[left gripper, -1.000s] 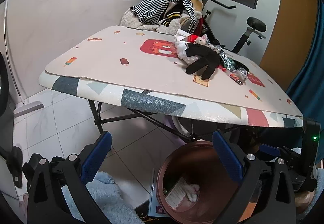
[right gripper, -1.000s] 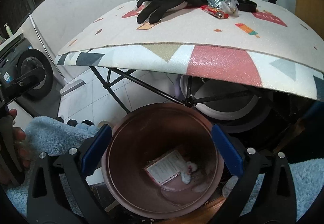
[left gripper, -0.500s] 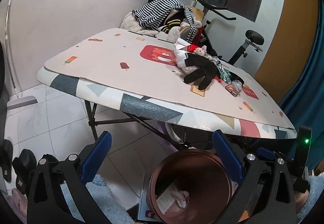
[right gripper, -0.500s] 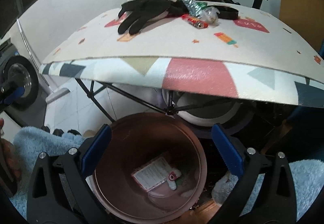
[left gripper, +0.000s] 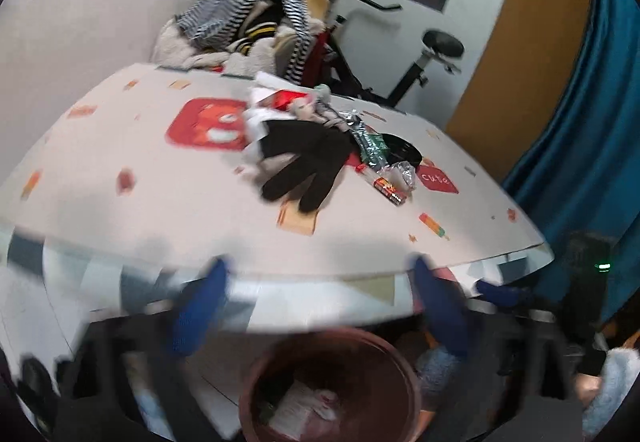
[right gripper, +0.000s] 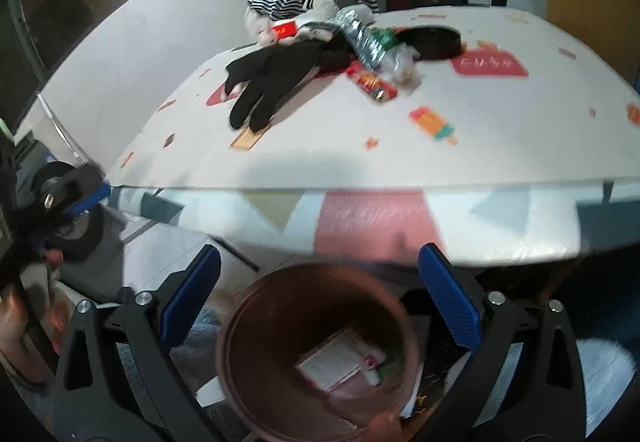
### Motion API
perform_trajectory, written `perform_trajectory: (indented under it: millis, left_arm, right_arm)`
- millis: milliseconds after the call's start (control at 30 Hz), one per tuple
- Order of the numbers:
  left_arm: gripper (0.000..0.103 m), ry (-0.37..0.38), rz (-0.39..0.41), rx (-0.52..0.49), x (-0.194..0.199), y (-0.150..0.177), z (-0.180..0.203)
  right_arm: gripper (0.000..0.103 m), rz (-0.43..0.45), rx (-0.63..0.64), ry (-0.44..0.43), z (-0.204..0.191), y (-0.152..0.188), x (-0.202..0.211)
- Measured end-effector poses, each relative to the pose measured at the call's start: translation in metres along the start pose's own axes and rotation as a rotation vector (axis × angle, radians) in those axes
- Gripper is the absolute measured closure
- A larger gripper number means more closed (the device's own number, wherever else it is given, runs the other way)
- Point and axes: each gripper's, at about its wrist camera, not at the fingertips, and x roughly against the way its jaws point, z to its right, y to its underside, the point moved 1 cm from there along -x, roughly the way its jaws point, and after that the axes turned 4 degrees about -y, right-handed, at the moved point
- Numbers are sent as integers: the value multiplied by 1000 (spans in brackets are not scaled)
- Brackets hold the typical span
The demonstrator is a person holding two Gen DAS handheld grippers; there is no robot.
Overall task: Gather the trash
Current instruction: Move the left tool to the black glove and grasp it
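The trash still to be collected is sitting in a clump on the table (right gripper: 500, 146): a red snack wrapper (right gripper: 372, 84), a clear crinkly wrapper (right gripper: 402, 68) at its 1 o'clock and a crushed plastic bottle (right gripper: 360, 36) at about 11 o'clock, all just beside a black glove (right gripper: 272, 82). The brown bin (right gripper: 316, 358) is being kept below the table edge at 6 o'clock, with paper already lying inside. Nothing is being gripped: the right gripper (right gripper: 318, 294) is being held with jaws wide apart over the bin, and the left gripper (left gripper: 320, 306), blurred, is being held apart too. Judging by that, the reach back to the clump is in hand, so a lift over the edge and a squeeze on one wrapper are being called for next.
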Motion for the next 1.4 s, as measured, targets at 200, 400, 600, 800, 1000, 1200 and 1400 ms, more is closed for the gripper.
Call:
perform_trajectory:
  millis: [200, 400, 600, 800, 1000, 1200, 1400]
  left_arm:
    - [52, -9, -84, -19, -72, -33, 6]
    - [57, -72, -152, 37, -130, -54, -9]
    - [57, -141, -185, -9, -153, -55, -1]
    - [34, -170, -89, -10, -136, -59, 5]
    - [77, -128, -171, 68, -157, -62, -17]
    - [97, -36, -101, 123, -122, -58, -19]
    - [98, 62, 101, 86, -41, -89, -9]
  right_arm:
    - [6, 55, -21, 40, 22, -24, 5]
    - [6, 86, -51, 28, 44, -35, 12]
    - [6, 115, -52, -5, 52, -29, 14]
    - [6, 109, -77, -30, 58, -23, 8]
    - [6, 92, -121, -25, 71, -19, -1]
    - [6, 99, -135, -19, 77, -16, 2]
    - [6, 97, -129, -24, 75, -14, 1]
